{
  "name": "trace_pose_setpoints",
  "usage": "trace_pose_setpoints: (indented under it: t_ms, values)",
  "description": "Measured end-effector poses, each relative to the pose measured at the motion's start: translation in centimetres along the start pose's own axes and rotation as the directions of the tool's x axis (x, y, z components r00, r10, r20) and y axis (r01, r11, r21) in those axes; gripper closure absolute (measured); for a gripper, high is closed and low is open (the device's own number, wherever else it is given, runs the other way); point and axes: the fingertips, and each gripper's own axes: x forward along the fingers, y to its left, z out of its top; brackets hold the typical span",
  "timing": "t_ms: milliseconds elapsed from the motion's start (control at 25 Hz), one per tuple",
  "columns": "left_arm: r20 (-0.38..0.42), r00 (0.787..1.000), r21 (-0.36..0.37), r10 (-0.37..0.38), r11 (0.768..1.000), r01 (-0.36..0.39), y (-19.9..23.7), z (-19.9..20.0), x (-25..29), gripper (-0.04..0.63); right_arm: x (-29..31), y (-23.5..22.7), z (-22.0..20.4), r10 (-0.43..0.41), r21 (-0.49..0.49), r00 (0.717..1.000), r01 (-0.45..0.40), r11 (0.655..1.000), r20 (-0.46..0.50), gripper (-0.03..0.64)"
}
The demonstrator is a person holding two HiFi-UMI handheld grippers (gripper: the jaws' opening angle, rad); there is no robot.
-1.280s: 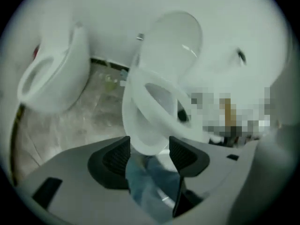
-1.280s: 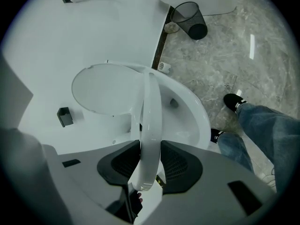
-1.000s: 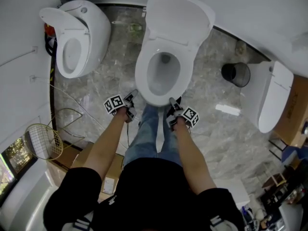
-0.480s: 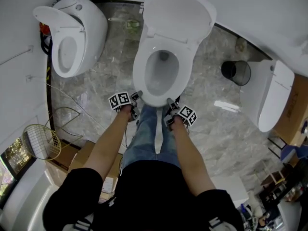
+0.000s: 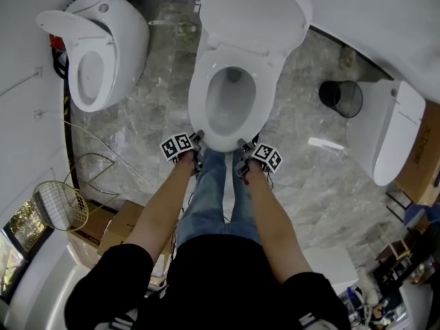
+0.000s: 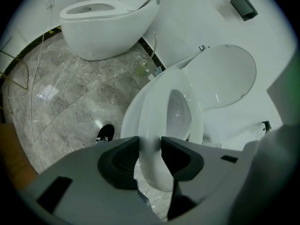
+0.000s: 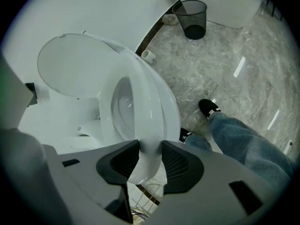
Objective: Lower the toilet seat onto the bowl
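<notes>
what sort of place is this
Probably a bathroom showroom or test room: white ceramic toilets at left, middle and right share one grey marble-look floor, with a black mesh wastebasket.

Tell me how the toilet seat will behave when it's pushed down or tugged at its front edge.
The toilet seat looks like a moulded ring, so probably stiff, not floppy. Its glossy white surface suggests it may be slippery to pinch. It seems hinged at the rear, below the raised lid, so it should swing rather than lift free.

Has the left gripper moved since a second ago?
Yes: the left gripper shifted right, nearer the toilet bowl's front; its fingers have just been closing, seat rim between them.
</notes>
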Motion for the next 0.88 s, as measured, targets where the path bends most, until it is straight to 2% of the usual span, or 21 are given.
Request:
trace_pose_setpoints:
  t_ms: [320,440,480,640,760,840,880]
  values:
    - [-0.052,0.997,0.029,0.062,0.998,-0.061,1.2,-0.1,1.8,0.454,0.9,-1.2,0.0,-0.139,-0.069,0.99,0.137,0.988,-0.026,0.494]
    - [-0.051,0.995,0.016,0.083,0.996,-0.082,1.4,0.0,2.0,0.456,0.7,-1.4,-0.1,-0.155,-0.073,0.988,0.152,0.986,-0.027,0.543]
    - [-0.04,0.995,0.01,0.088,0.996,-0.087,1.4,0.1,2.0,0.456,0.6,-1.4,-0.2,-0.157,-0.081,0.987,0.154,0.985,-0.028,0.582]
    - [-0.022,0.997,0.005,0.068,0.998,-0.068,0.2,0.0,0.6,0.457,-1.1,-0.2,-0.9,-0.14,-0.174,0.99,0.132,0.976,-0.034,0.595]
    - [-0.014,1.0,0.094,0.023,0.995,-0.022,-2.8,-0.1,-1.8,0.513,-3.6,2.8,-0.3,-0.09,-0.307,0.996,0.081,0.948,-0.015,0.597]
    - [0.002,1.0,0.21,-0.018,0.977,0.017,-5.8,0.3,-4.0,0.575,-6.2,6.3,0.9,-0.035,-0.438,0.999,0.045,0.898,0.03,0.597]
    - [0.012,0.999,0.279,-0.052,0.959,0.046,-7.7,0.6,-5.3,0.586,-7.8,8.3,1.7,-0.002,-0.518,0.998,0.035,0.855,0.063,0.597]
